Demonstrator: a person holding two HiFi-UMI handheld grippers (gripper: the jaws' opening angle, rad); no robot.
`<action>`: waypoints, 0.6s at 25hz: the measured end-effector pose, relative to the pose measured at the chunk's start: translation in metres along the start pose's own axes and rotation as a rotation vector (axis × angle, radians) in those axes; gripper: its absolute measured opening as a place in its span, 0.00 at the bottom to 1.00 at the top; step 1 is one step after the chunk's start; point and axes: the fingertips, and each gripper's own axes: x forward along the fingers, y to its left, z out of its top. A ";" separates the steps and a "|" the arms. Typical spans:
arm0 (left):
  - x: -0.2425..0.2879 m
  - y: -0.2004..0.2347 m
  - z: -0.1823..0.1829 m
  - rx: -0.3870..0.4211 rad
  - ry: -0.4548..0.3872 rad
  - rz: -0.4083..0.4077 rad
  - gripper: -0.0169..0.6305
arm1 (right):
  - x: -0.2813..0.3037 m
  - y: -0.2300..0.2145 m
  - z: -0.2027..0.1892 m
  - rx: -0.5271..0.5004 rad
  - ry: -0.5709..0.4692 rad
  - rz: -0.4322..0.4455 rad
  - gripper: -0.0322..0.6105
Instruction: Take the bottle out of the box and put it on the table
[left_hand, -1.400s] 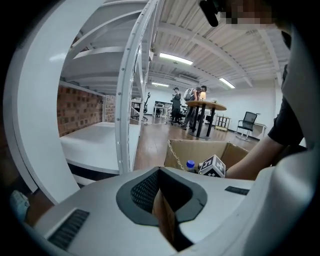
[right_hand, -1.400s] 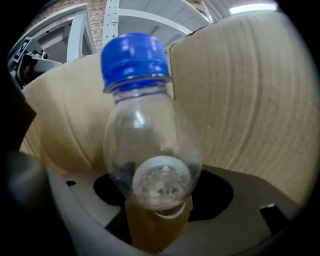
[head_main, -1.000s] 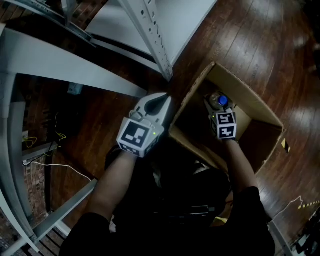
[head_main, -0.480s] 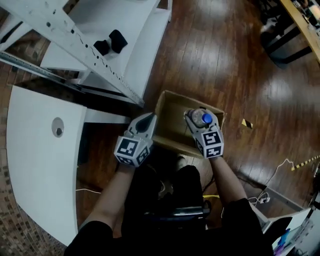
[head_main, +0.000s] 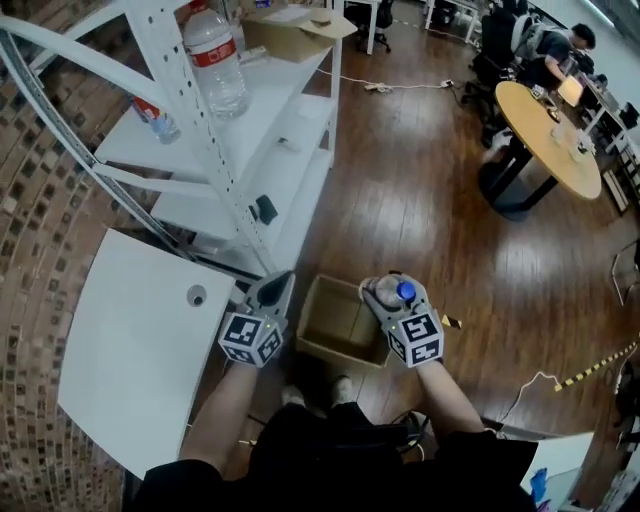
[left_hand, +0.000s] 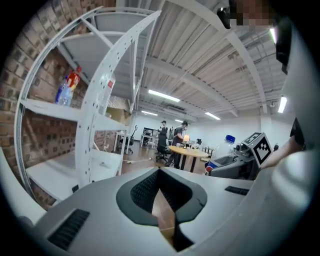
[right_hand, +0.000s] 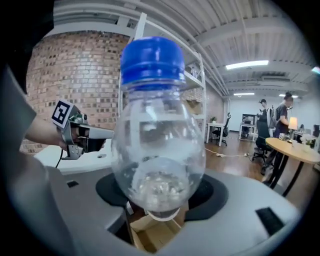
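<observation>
**Q:** Where is the bottle?

**A:** Out of the box (head_main: 340, 325). The right gripper (head_main: 390, 298) has its fingers pinching the clear, blue-capped bottle (right_hand: 157, 150), cap up, above the open carton on the floor.

**Q:** And the left gripper (head_main: 274, 287)?

**A:** Fingers pressed together, carrying nothing, beside the box.

**Q:** What comes next?

**A:** This looks like the carry. It calls for a swing over to the white table (head_main: 130, 370), then a level set-down before letting go.

**Q:** Any writing?

**A:** None legible. The shelf bottle (head_main: 213, 62) has a red label, too small to read.
</observation>
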 end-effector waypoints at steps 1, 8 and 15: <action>-0.007 0.000 0.019 0.004 -0.027 0.023 0.03 | -0.008 0.004 0.021 -0.015 -0.024 0.029 0.51; -0.094 0.021 0.079 0.025 -0.165 0.245 0.03 | -0.008 0.057 0.101 -0.162 -0.123 0.187 0.51; -0.239 0.086 0.106 0.046 -0.256 0.505 0.03 | 0.031 0.181 0.127 -0.218 -0.129 0.367 0.51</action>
